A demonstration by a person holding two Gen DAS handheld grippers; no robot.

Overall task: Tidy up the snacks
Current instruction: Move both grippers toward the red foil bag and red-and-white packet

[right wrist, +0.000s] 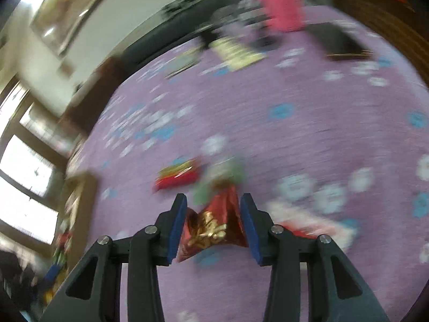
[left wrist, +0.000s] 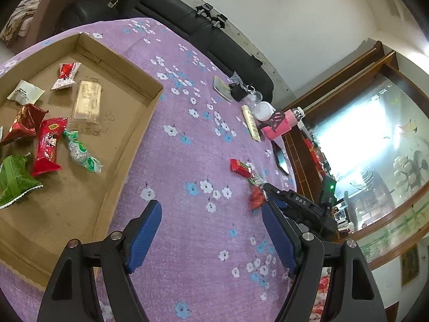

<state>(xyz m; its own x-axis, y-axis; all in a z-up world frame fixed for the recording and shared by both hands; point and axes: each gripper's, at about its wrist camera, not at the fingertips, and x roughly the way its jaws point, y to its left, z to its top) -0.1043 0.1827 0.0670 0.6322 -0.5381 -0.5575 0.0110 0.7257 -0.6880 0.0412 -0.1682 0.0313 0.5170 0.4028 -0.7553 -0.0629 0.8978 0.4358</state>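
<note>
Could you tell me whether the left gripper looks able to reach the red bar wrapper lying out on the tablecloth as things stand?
Probably yes. The left gripper is open and empty, and only bare tablecloth lies between it and the red bar wrapper. The right gripper, shut on a red-and-gold packet, works close beside it and could crowd it.

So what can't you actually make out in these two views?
- Right wrist view: motion blur smears the red bar and green wrapper; their print is unreadable.
- Left wrist view: the right gripper covers part of the red foil snack.
- Left wrist view: the cardboard tray and green packet are cut off at the frame edge.
</note>
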